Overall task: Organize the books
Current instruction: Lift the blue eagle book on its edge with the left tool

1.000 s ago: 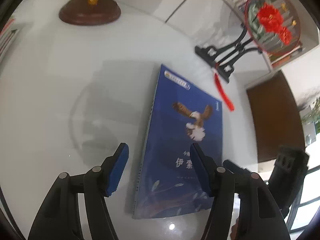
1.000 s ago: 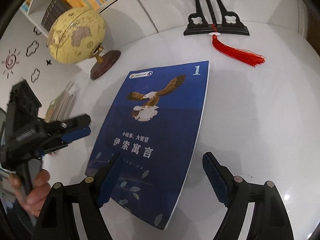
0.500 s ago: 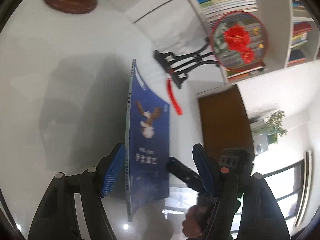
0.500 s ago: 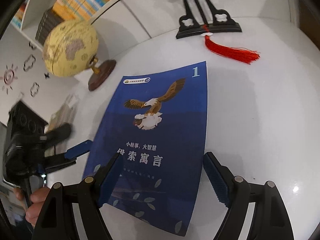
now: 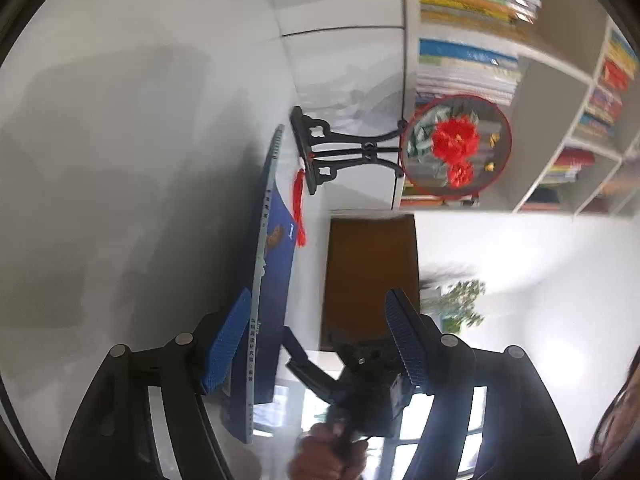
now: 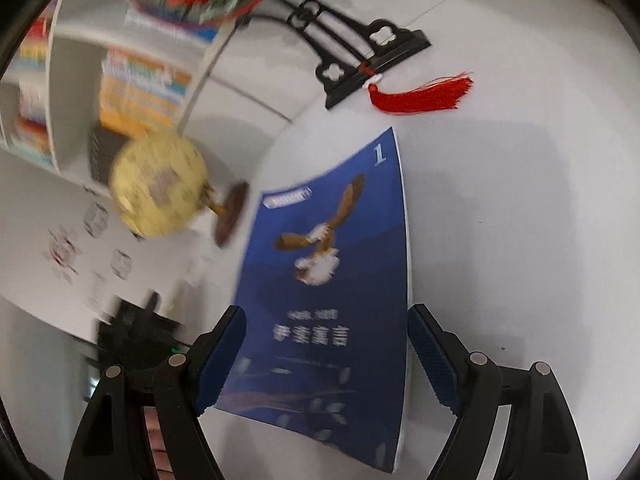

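Book: I see one blue book (image 6: 332, 280) with a bird and a big 1 on the front. I think one long side is up off the white tabletop (image 6: 520, 220) and the other long side is down on it, so the book is tipped up

Left hand-held gripper (image 5: 320, 344): its fingers are wide apart. In the left view the book's thin edge sits just inside the left blue pad (image 5: 226, 344). I cannot tell if that pad is touching the book

Right hand-held gripper (image 6: 326, 364): its fingers are wide apart too. The book's low end shows between them, but nothing is pinching it

What could go wrong, slip: I think the book may flop back flat, because no finger is squeezing it

What could go wrong, bend: the book is thin and looks a bit curved. A hard push on one side may fold the cover

What could go wrong, bump: the black stand (image 6: 360, 60) with the round flower picture (image 5: 456, 152) and its red tassel (image 6: 420, 90) is near the far end of the book. A big swing may knock it over. The yellow globe (image 6: 160, 188) is a bit off to the side

Count: one book in play, two hand-held grippers, one stand, one tassel, one globe, and many books on the wall shelf (image 5: 560, 120), too many and too fuzzy for me to count
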Demonstrator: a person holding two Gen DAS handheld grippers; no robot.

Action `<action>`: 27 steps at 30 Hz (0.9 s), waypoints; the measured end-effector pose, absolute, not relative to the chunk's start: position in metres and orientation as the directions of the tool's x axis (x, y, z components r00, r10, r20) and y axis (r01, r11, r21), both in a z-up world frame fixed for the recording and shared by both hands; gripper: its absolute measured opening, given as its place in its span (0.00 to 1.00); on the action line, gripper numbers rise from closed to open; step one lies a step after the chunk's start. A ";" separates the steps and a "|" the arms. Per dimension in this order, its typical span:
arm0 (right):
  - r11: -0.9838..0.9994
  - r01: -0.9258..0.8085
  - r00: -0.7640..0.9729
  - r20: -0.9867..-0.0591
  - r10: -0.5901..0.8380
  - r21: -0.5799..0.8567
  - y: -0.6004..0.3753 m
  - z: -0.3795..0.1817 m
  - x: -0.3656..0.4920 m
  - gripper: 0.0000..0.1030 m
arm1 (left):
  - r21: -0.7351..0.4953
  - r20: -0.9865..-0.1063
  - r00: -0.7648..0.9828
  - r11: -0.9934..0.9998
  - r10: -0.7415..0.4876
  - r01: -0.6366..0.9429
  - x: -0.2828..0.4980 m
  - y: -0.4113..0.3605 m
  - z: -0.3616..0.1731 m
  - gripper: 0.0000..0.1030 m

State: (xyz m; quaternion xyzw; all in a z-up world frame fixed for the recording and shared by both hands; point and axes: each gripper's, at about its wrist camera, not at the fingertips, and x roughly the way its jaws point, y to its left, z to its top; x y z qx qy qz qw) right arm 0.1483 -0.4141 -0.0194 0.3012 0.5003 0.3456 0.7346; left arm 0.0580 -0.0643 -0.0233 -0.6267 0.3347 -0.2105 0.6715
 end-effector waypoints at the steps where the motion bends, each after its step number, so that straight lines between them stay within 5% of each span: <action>1: 0.576 -0.201 0.268 -0.522 0.810 0.792 -0.415 -0.019 0.149 0.80 | -0.983 -0.180 0.684 0.116 -0.707 -0.139 0.059 -0.066 -0.025 0.64; 5: 0.585 -0.212 0.240 -0.539 0.808 0.783 -0.406 -0.022 0.150 0.80 | -0.979 -0.170 0.626 0.056 -0.761 -0.198 0.070 -0.091 -0.045 0.57; 9: 0.609 -0.255 0.220 -0.568 0.793 0.751 -0.390 -0.018 0.146 0.79 | -0.943 -0.331 0.600 0.240 -0.728 -0.229 0.072 -0.097 -0.031 0.47; 11: 0.602 -0.254 0.214 -0.563 0.798 0.757 -0.389 -0.020 0.147 0.77 | -0.901 -0.434 0.574 0.336 -0.694 -0.275 0.073 -0.094 -0.026 0.28; 14: 0.598 -0.264 0.206 -0.561 0.801 0.757 -0.388 -0.023 0.147 0.69 | -0.837 -0.548 0.530 0.439 -0.648 -0.328 0.074 -0.094 -0.024 0.14; 21: 0.703 -0.349 0.228 -0.672 0.705 0.620 -0.366 -0.013 0.137 0.69 | -0.914 -0.362 0.550 0.169 -0.753 -0.370 0.055 -0.085 -0.033 0.14; 27: 0.637 -0.320 0.128 -0.634 0.762 0.701 -0.372 -0.020 0.119 0.69 | -0.918 -0.336 0.552 0.134 -0.763 -0.374 0.053 -0.084 -0.022 0.13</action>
